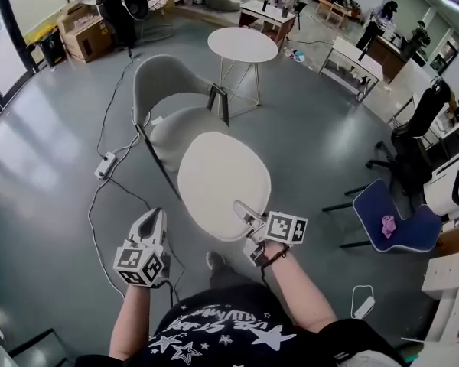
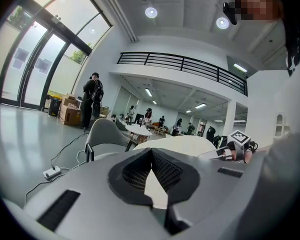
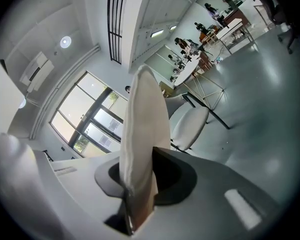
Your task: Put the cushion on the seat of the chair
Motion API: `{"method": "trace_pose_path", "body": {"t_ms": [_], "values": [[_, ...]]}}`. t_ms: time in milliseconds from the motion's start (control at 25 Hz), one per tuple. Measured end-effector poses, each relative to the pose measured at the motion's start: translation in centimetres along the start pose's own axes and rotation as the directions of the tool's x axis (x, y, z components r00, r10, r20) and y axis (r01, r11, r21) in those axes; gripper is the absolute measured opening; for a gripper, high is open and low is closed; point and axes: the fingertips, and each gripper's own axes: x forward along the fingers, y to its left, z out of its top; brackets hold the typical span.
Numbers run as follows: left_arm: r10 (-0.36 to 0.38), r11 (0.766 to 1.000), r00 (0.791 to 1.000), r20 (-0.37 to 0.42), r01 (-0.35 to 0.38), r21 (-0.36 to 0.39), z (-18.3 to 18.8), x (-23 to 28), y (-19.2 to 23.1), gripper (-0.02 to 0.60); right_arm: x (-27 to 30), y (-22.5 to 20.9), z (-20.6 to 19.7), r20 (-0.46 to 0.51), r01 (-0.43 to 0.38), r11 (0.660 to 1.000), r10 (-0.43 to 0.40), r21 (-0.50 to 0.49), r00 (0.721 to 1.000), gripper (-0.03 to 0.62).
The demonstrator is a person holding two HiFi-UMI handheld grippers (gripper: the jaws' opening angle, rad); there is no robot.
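The off-white oval fabric cushion is up in the air, broad face upward. Its long axis runs away from me toward the grey shell chair with black legs. In my head view its far edge overlaps the front of the seat. My right tool is clenched on the cushion's near rim. My left tool has its jaws together on nothing, left of the cushion and apart from it.

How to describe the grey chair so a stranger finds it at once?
Find the round white table. The light grey shell chair stands beside it, on the near side. Unlike the blue chair at the right, it is pale with a rounded shell back.
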Motion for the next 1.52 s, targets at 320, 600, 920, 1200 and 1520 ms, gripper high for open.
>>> {"method": "trace_pose_path", "body": {"t_ms": [320, 600, 920, 1200, 1520], "values": [[0.085, 0.996, 0.996, 0.007, -0.085, -0.035, 1.5, 7.2, 2.2, 0.009, 4.7, -3.4, 5.1, -0.047, 0.003, 1.0, -0.002, 0.014, 0.999, 0.064], [0.147, 0.989, 0.989, 0.021, -0.146, -0.037, 3.3, 9.5, 4.0, 0.009, 7.6, -4.2, 7.9, -0.076, -0.018, 1.0, 0.019, 0.016, 0.997, 0.064], [0.164, 0.985, 0.987, -0.005, -0.164, -0.05, 3.3, 11.4, 8.1, 0.009, 11.4, -4.5, 7.9, -0.117, 0.009, 1.0, -0.007, 0.021, 0.993, 0.064], [0.103, 0.992, 0.993, -0.058, -0.107, -0.07, 4.0, 16.3, 12.9, 0.009, 16.8, -5.1, 10.9, -0.074, 0.085, 0.995, -0.082, 0.043, 0.994, 0.064], [0.045, 0.997, 0.993, -0.112, -0.051, -0.054, 5.6, 22.2, 19.8, 0.009, 24.2, -5.7, 13.9, -0.087, 0.177, 0.984, -0.176, -0.003, 0.98, 0.064]]}}
